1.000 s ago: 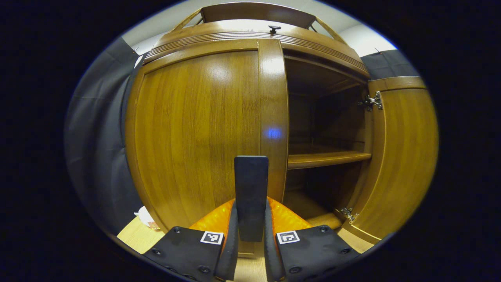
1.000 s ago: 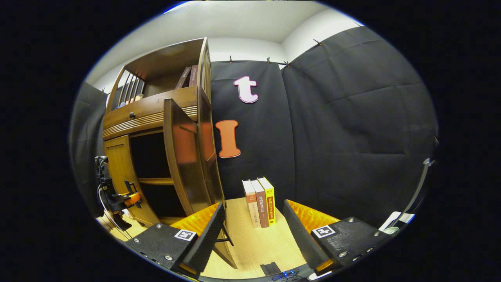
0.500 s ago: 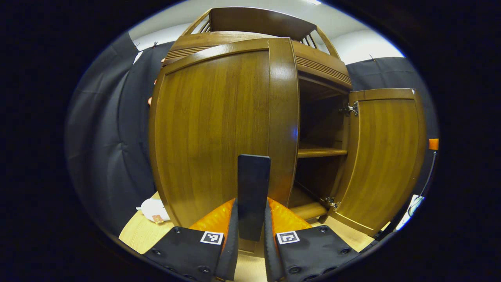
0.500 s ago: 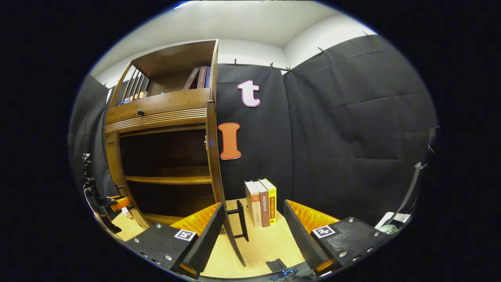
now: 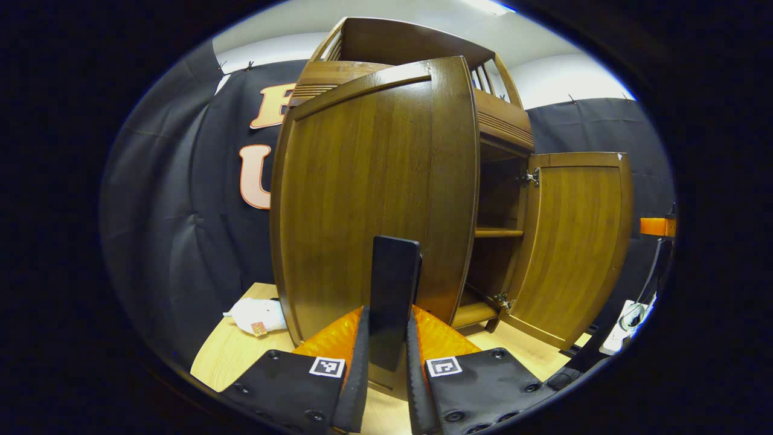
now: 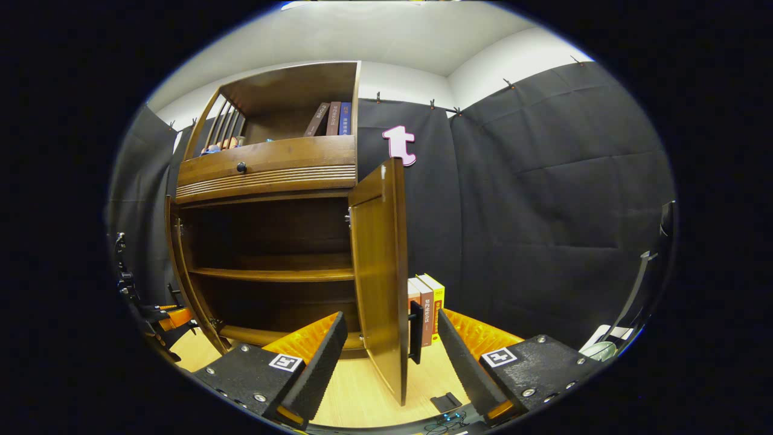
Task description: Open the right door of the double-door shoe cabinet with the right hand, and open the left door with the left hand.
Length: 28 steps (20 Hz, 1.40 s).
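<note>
Left gripper view: the left tool point(image 5: 386, 356) is clenched on the dark upright handle point(image 5: 394, 299) of the left door point(image 5: 374, 199), both fingers pressing its sides at bottom centre of the frame. The left door fills the centre, swung well out from the shoe cabinet point(image 5: 501, 130); the cabinet interior and a shelf point(image 5: 498, 232) show to the right of it. The right door point(image 5: 574, 241) stands wide open at right of frame, hinges point(image 5: 531, 177) exposed. A white soft object point(image 5: 256, 314) lies on the worktop point(image 5: 223, 356) at lower left, just beside the door's lower corner. Right gripper view: the right tool point(image 6: 389, 356) is released, jaws spread wide and grasping nothing. The right door's edge sits upright between the jaws at centre frame, apart from both, with its handle on the far side. Books point(image 6: 426, 311) stand on the worktop behind it. The left tool is visible at the far left edge. Judgement: the right door is done; the left door is near full swing. To finish well, follow the hinge arc rather than pulling straight, keep the grip square on the handle, and stop before the door strains its hinges or sweeps the soft object.
</note>
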### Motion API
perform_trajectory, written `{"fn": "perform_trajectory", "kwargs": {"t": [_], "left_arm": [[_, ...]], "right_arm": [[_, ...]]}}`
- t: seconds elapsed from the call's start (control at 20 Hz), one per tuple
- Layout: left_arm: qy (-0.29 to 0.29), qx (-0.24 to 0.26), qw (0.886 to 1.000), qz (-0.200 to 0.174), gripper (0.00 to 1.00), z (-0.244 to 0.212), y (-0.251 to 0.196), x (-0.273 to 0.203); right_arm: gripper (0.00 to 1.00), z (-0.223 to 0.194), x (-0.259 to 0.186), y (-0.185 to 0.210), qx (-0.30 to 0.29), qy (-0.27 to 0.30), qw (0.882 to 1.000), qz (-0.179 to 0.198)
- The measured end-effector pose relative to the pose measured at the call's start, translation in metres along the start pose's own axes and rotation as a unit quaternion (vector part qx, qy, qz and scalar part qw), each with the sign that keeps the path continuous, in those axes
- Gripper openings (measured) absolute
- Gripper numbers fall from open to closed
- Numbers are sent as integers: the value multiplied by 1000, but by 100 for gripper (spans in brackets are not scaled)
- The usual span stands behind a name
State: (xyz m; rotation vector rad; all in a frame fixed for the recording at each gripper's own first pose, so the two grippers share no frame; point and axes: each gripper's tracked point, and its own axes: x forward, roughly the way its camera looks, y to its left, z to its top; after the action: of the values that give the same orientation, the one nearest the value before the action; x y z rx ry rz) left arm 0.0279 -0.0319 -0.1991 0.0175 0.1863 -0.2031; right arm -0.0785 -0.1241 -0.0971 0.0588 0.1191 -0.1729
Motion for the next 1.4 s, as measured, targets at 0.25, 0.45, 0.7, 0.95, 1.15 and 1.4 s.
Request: {"fn": "perform_trajectory", "kwargs": {"t": [0.25,0.45,0.7,0.95,1.15,1.4], "left_arm": [[-1,-8,1000,5,34,1,24,-24],[1,12,1000,16,36,0,44,-44],[0,11,1000,28,27,2,65,-55],[-3,20,998,65,16,2,102,-70],[-7,-13,997,78,19,8,130,-79],[-9,-21,997,71,3,8,163,-82]], "right_arm": [[92,-2,-1,34,1,0,1000,21],[86,-2,0,59,11,0,999,40],[95,-2,7,87,10,2,998,67],[99,-2,19,114,14,0,995,94],[92,-12,28,145,19,8,992,121],[92,-10,31,165,17,10,989,146]]}}
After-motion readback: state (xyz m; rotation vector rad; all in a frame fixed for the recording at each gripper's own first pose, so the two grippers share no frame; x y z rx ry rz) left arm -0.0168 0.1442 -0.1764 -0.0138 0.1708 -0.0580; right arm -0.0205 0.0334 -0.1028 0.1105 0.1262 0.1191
